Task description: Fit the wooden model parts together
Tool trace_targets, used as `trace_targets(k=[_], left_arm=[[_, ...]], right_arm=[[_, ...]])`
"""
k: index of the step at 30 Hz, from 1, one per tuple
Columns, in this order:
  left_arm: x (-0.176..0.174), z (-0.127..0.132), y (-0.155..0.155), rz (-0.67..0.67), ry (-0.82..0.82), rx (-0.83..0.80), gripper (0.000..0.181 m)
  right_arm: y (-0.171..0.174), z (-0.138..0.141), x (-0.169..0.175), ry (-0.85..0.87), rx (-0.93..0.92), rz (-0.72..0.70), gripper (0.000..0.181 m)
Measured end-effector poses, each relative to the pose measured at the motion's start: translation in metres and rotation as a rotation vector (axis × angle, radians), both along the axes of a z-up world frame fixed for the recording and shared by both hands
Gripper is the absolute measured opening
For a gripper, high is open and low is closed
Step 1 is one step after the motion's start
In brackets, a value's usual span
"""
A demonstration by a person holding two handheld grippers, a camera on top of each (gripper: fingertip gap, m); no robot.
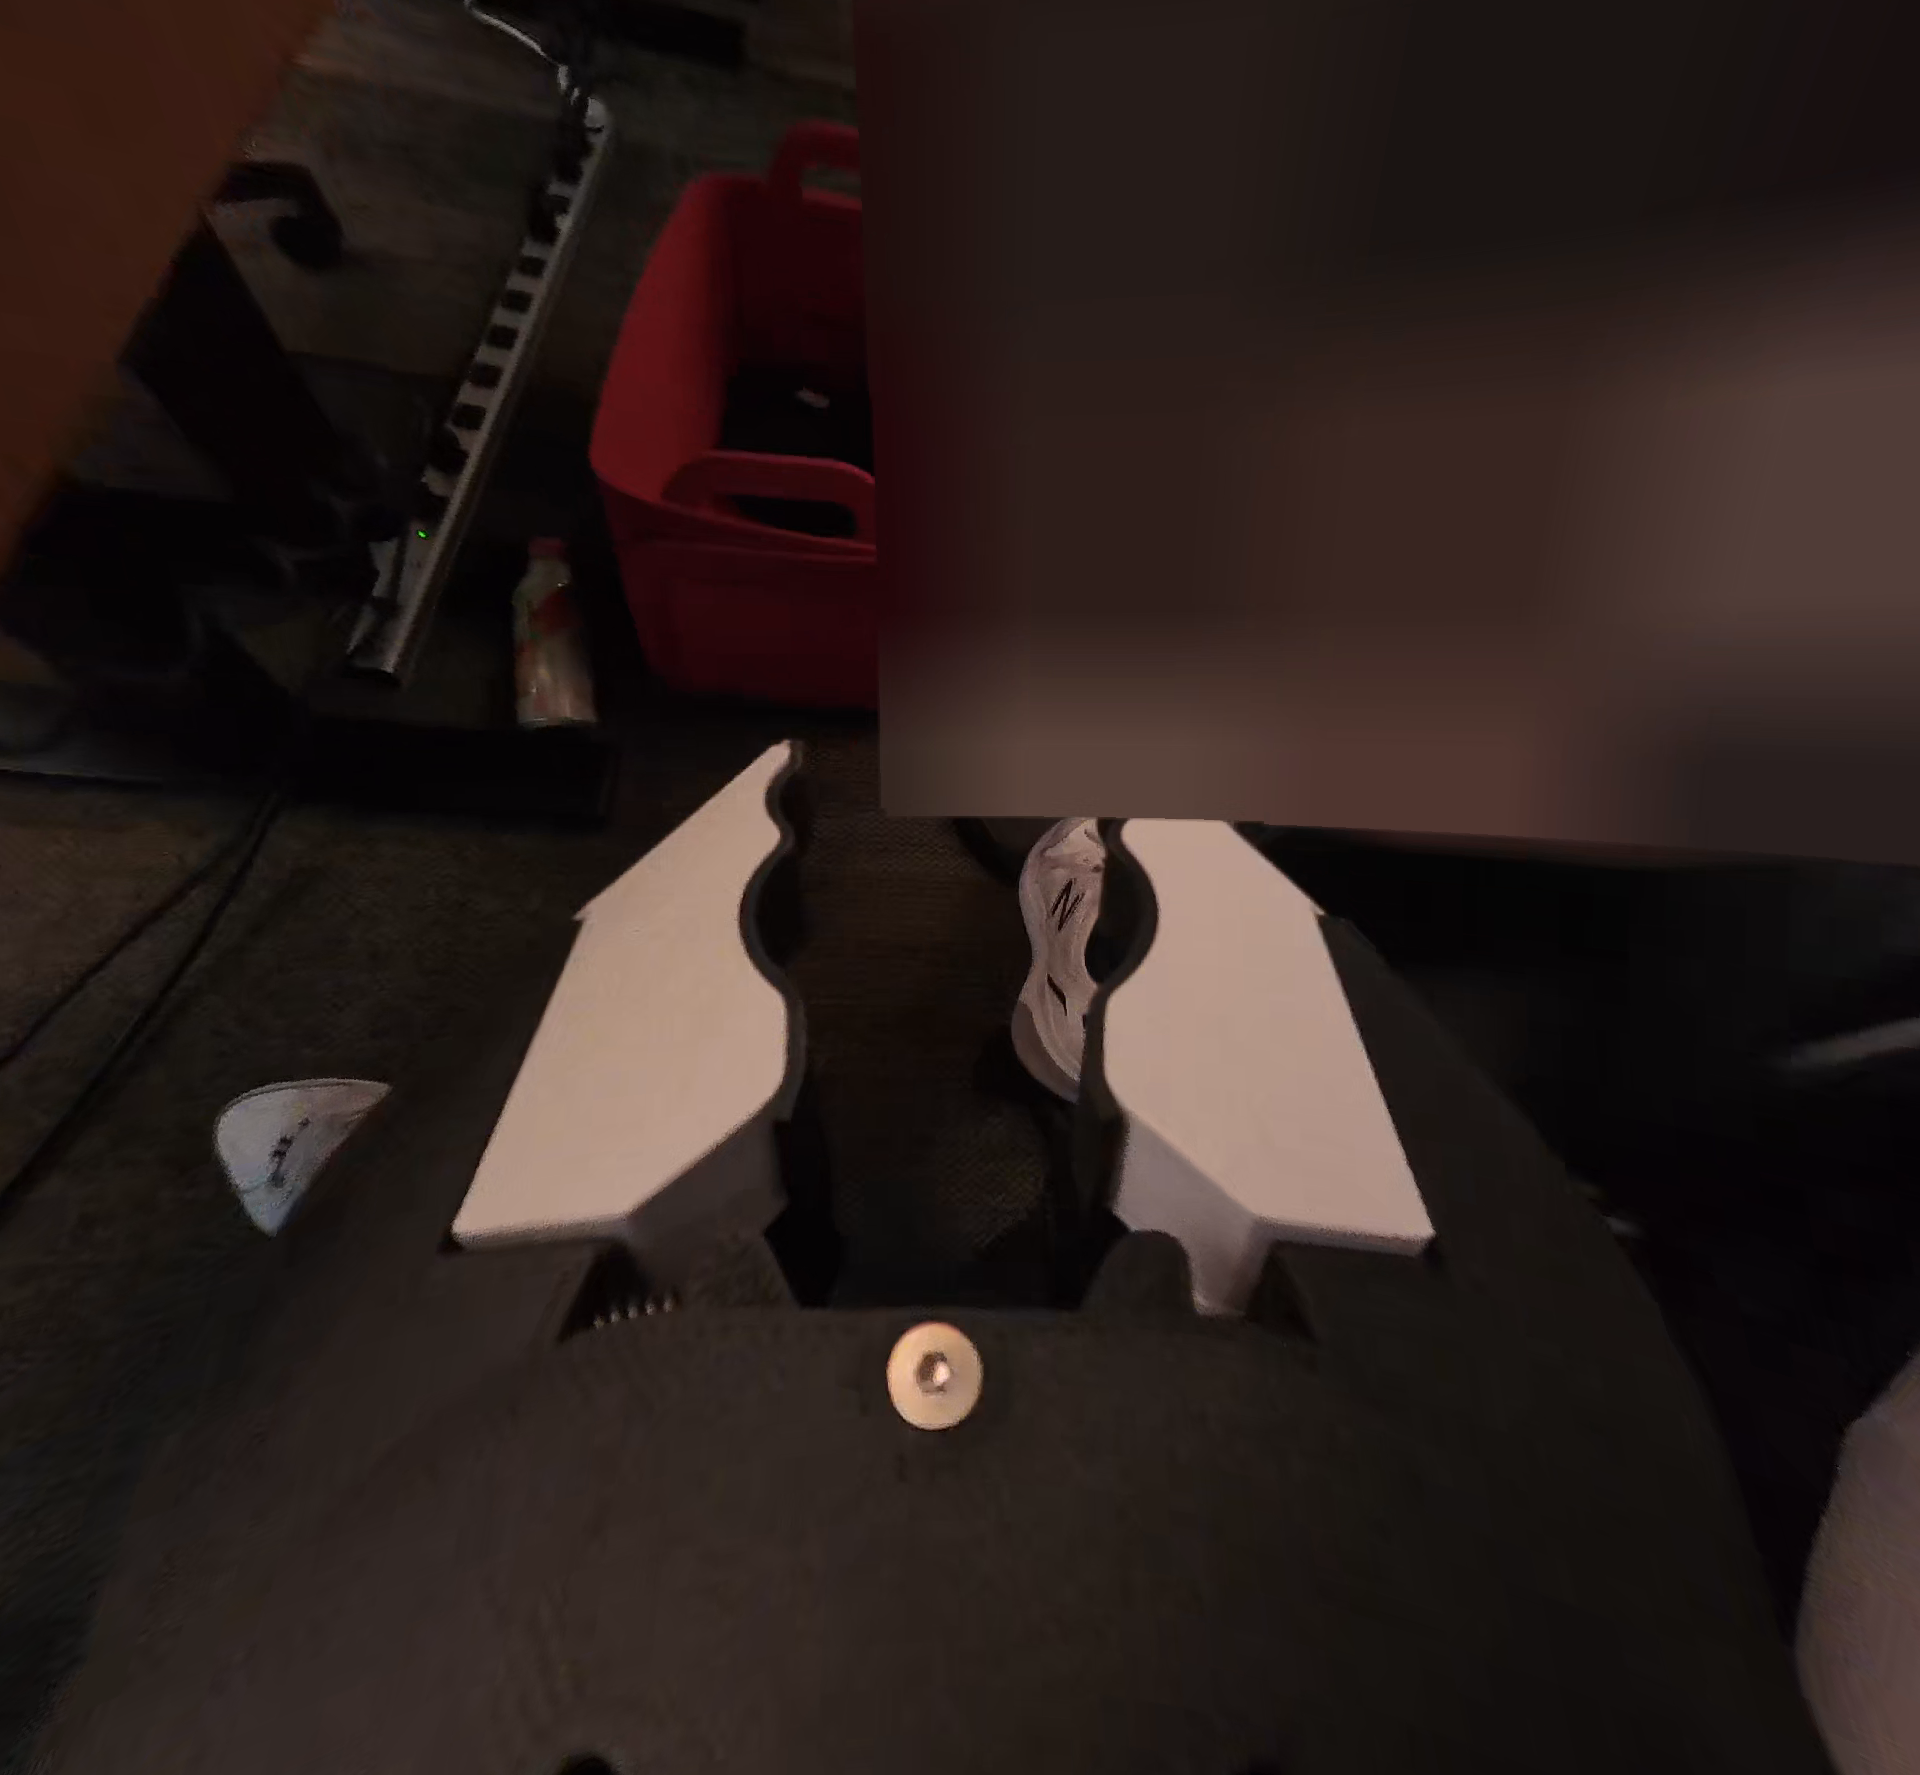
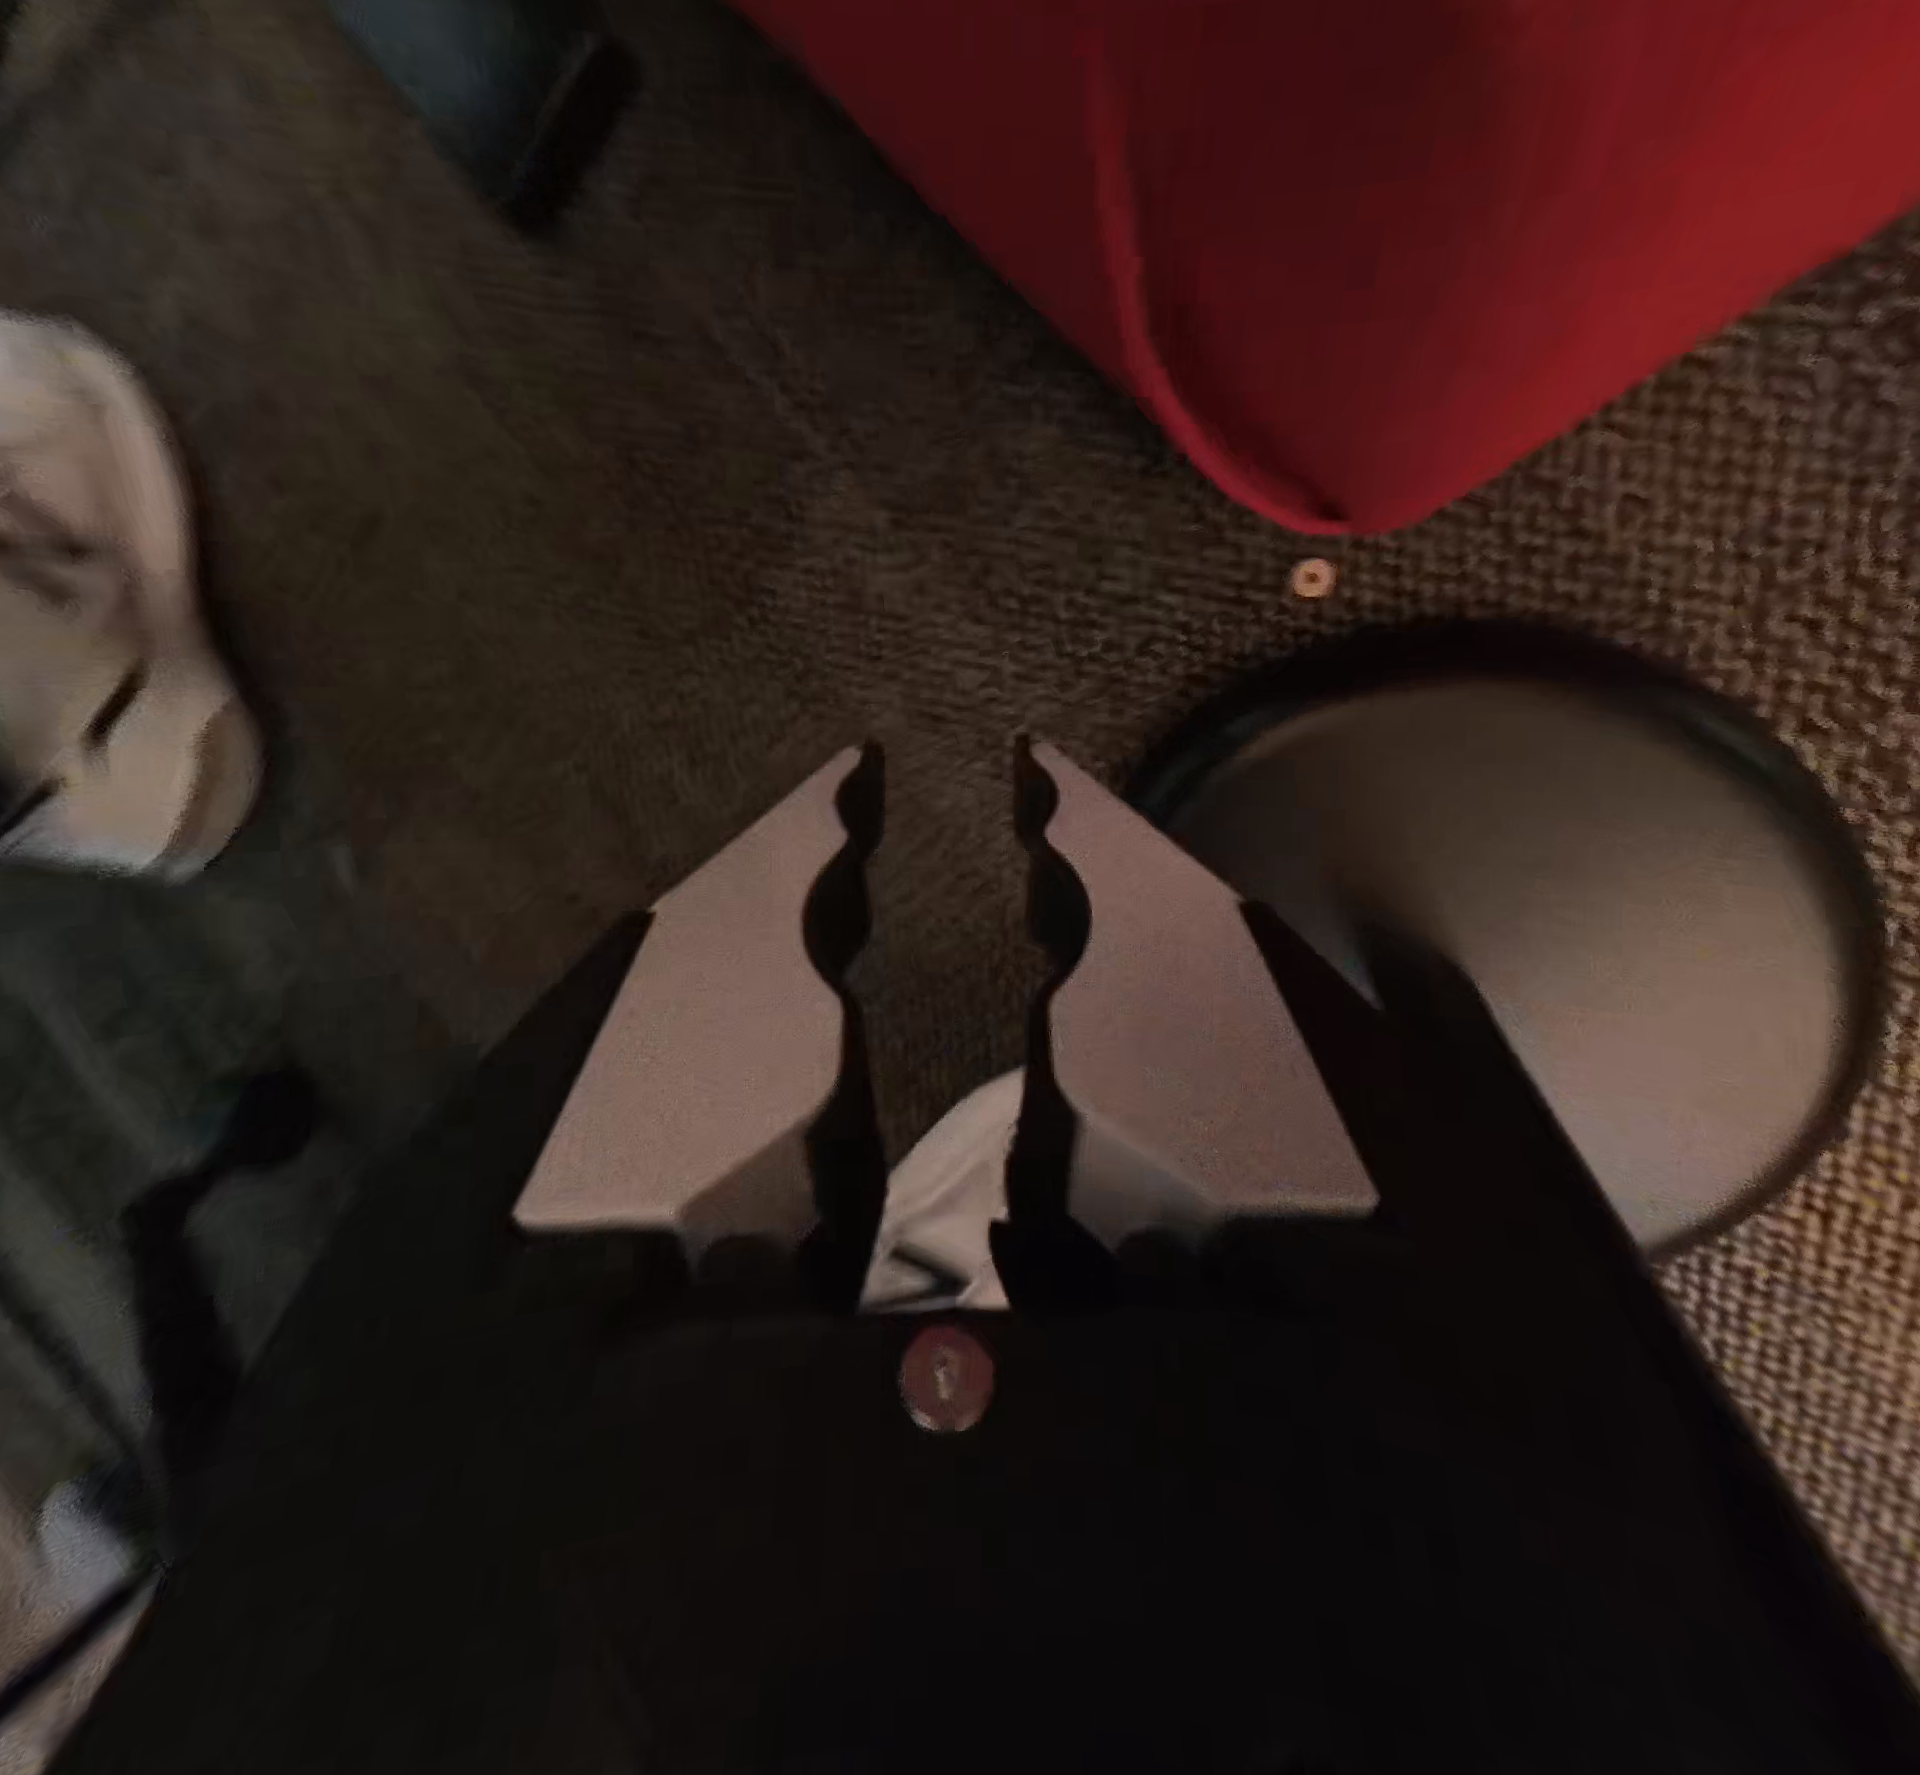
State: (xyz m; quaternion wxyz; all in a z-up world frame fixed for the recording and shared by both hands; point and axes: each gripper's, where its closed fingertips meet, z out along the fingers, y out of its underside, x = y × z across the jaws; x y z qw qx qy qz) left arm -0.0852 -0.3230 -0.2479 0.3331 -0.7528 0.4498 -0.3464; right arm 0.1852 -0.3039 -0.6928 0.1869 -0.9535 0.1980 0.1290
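Both views look down at a dark carpeted floor. I cannot make out any wooden model parts for certain. A small tan ring (image 2: 1312, 577) lies on the carpet just below the corner of a red basket (image 2: 1299, 115). My left gripper (image 1: 951, 826) is open wide and empty above the carpet. My right gripper (image 2: 945, 749) is open with a narrower gap and holds nothing. It hangs over the carpet to the lower left of the ring.
The red basket (image 1: 727, 437) with handles stands on the floor, with a bottle (image 1: 551, 634) and a power strip (image 1: 499, 354) to its left. A round grey disc base (image 2: 1558, 946) lies at the right. White shoes (image 2: 94, 634) (image 1: 1060, 956) are close by. A brown panel (image 1: 135, 115) fills the upper left.
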Motion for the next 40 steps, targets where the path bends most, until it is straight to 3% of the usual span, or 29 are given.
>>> trace_targets(k=[5,9,20,25,30,36,40], left_arm=[[0.015,-0.036,0.014,0.020,0.031,-0.093,0.054],[0.023,-0.058,0.022,0.011,0.060,-0.095,0.053],[0.033,-0.108,0.036,0.042,0.124,-0.242,0.053],[0.033,-0.118,0.044,0.052,0.132,-0.262,0.053],[0.036,-0.124,0.044,0.040,0.135,-0.274,0.053],[0.033,-0.124,0.044,0.042,0.134,-0.293,0.051],[0.034,-0.126,0.043,0.043,0.123,-0.326,0.051]], right_arm=[[0.008,-0.049,0.038,-0.139,0.061,-0.215,0.018],[0.010,-0.082,0.053,-0.238,0.073,-0.218,0.021],[0.010,-0.149,0.074,-0.265,0.067,-0.240,0.026],[0.014,-0.151,0.084,-0.359,0.047,-0.195,0.020],[0.007,-0.152,0.076,-0.349,0.019,-0.185,0.031],[0.000,-0.156,0.064,-0.455,-0.031,0.018,0.028],[-0.006,-0.151,0.066,-0.651,-0.093,0.203,0.028]])
